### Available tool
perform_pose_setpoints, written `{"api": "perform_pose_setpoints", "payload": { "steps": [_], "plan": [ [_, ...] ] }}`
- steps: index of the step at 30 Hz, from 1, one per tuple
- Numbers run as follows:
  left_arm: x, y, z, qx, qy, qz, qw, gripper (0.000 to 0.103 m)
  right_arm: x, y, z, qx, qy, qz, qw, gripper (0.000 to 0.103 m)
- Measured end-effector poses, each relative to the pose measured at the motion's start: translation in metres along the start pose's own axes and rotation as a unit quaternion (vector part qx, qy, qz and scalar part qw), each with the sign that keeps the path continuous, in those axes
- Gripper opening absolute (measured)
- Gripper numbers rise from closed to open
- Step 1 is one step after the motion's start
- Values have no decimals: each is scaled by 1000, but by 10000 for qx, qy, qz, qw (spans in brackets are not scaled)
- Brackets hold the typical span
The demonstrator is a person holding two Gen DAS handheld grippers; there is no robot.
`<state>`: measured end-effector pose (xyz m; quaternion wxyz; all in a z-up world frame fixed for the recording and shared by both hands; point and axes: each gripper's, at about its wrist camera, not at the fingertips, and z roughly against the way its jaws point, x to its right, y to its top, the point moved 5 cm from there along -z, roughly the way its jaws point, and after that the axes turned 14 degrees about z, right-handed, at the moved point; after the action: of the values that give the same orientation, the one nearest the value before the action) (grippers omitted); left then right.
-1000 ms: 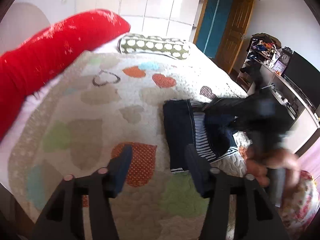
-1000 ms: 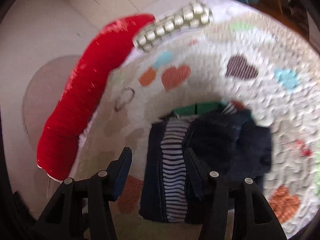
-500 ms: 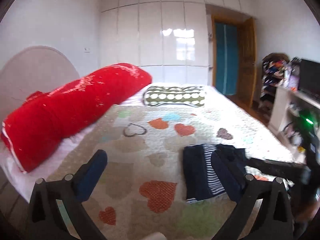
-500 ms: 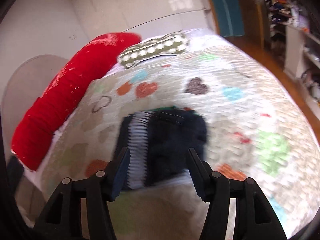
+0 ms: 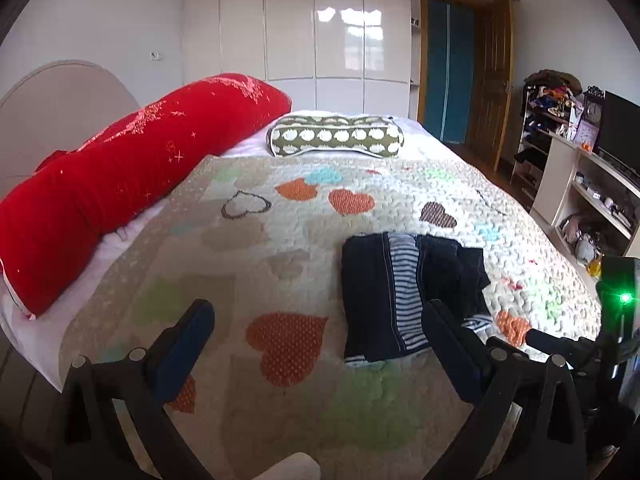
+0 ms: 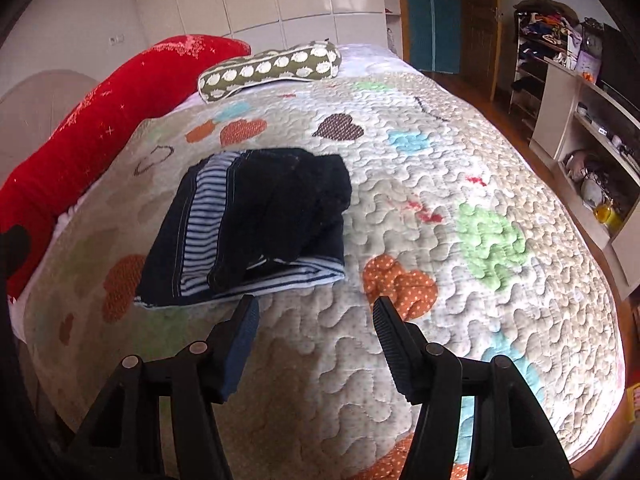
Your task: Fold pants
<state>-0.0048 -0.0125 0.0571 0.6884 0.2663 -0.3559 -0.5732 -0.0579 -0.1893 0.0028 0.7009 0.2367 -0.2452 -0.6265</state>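
The dark navy pants [image 5: 404, 288] with a striped lining lie folded in a compact stack on the heart-patterned quilt [image 5: 280, 248]; they also show in the right wrist view [image 6: 256, 224]. My left gripper [image 5: 316, 316] is open wide and empty, held above the quilt near the bed's front edge, left of the pants. My right gripper [image 6: 314, 314] is open and empty, just in front of the stack's near edge, not touching it. The right gripper's body shows at the right edge of the left wrist view [image 5: 616, 320].
A long red bolster [image 5: 120, 184] lies along the bed's left side. A green spotted pillow [image 5: 336, 140] sits at the far end. Shelves [image 5: 592, 200] with clutter and a TV stand right of the bed. White wardrobes and a wooden door stand behind.
Both grippers have pulled back from the pants and opened wider. The pants now lie still as a folded stack; the views have levelled and steadied.
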Motion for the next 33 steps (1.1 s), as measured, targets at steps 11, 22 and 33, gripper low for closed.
{"api": "perform_pose_setpoints", "payload": {
  "steps": [11, 22, 33],
  "plan": [
    [-4, -14, -19, -469, 23, 37, 9989, 103, -13, -7, -17, -235, -96, 255, 9994, 65],
    [-8, -21, -34, -760, 50, 96, 9971, 103, -10, -9, -28, -435, -179, 218, 9987, 66],
    [-10, -28, -43, -947, 39, 115, 9954, 103, -9, -8, -34, -486, -229, 264, 9982, 66]
  ]
}}
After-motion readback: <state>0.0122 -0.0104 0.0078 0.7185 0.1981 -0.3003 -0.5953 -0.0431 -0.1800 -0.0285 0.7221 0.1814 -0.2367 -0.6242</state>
